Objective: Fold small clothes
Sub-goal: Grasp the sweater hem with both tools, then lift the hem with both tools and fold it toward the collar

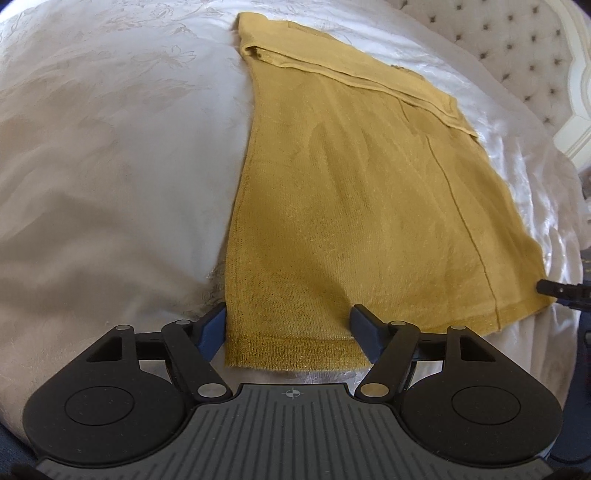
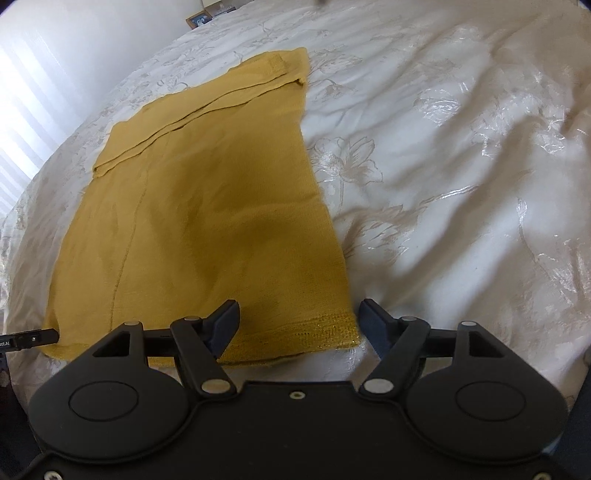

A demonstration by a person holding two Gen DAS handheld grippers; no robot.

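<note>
A mustard-yellow knit garment [image 1: 362, 192] lies flat on a white embroidered bedspread [image 1: 110, 166], its sides folded in and a folded band across its far end. My left gripper [image 1: 288, 325] is open, its fingers straddling the near left hem corner. My right gripper [image 2: 299, 321] is open, its fingers straddling the near right hem corner of the garment [image 2: 207, 206]. The right gripper's tip shows in the left wrist view [image 1: 557, 290]; the left gripper's tip shows in the right wrist view [image 2: 33, 338].
The bedspread [image 2: 461, 166] spreads wide to the right of the garment. A tufted headboard [image 1: 517, 48] stands at the far right in the left wrist view. A bright curtained window [image 2: 33, 85] and a small picture frame [image 2: 199, 19] lie beyond the bed.
</note>
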